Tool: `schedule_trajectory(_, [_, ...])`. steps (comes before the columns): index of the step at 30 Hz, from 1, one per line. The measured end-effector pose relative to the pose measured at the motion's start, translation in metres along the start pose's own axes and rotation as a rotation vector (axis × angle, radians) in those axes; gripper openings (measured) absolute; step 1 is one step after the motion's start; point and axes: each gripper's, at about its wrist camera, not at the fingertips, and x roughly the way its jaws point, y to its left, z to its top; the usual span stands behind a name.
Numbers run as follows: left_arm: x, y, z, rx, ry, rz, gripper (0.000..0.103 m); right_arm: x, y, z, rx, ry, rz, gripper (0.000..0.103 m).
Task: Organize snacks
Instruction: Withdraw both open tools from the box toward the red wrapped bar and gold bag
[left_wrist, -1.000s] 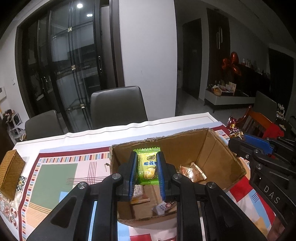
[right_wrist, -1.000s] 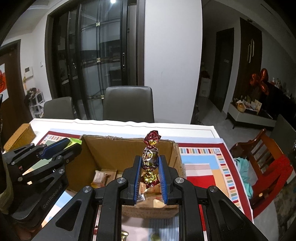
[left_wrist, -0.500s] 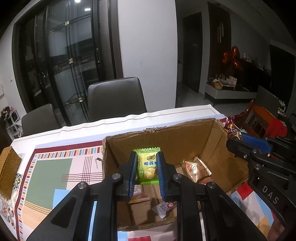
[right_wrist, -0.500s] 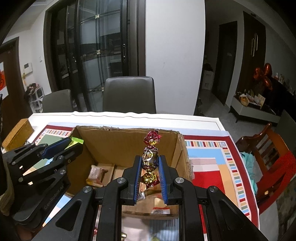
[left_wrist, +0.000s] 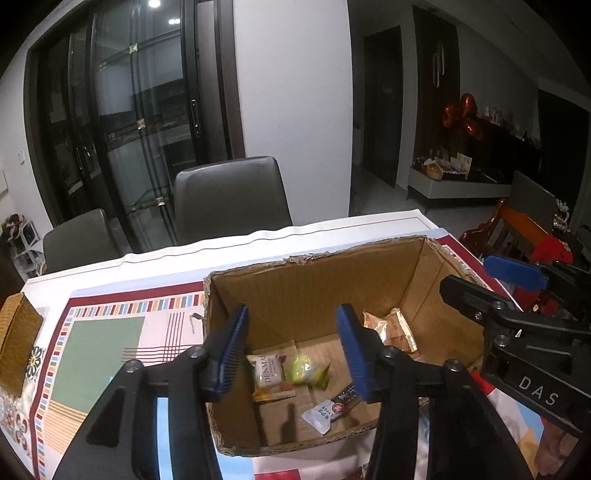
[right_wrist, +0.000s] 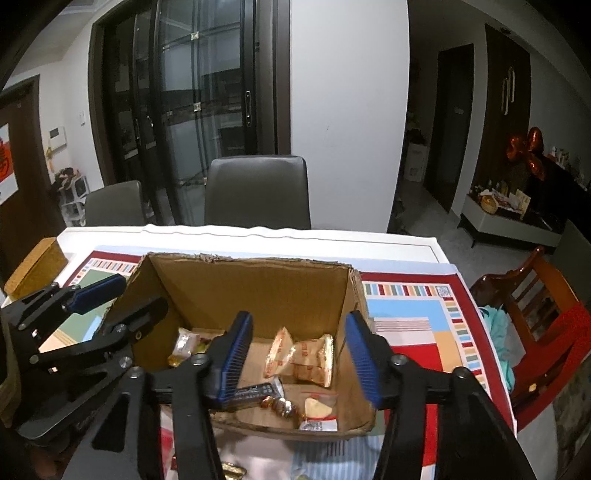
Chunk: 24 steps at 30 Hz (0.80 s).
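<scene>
Left hand-held gripper (left_wrist: 291, 349): your jaws stand wide apart over the box and hold nothing; 0.5 s ago they clamped the green packet.
Right hand-held gripper (right_wrist: 299, 356): your jaws are equally spread and empty; the red-gold foil candy they gripped earlier has left them.
Green snack packet (left_wrist: 308, 374): now on the box floor, blurred, long axis roughly left-right, beside the DENMA packet (left_wrist: 271, 376).
Foil candy (right_wrist: 279, 404): on the floor by the near wall.
Cardboard box (left_wrist: 314, 284): on the tabletop (left_wrist: 155, 266), open top upward.
</scene>
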Motion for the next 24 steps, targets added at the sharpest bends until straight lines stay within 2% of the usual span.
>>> schedule_trajectory(5, [-0.006,0.001,0.003,-0.010,-0.013,0.007,0.064,-0.006,-0.002,0.001,0.004,-0.011,-0.006,0.059])
schedule_trajectory(24, [-0.036,0.005,0.002,-0.023,-0.044,0.019,0.066,-0.040,-0.003,0.001,0.005,-0.054,-0.031,0.060])
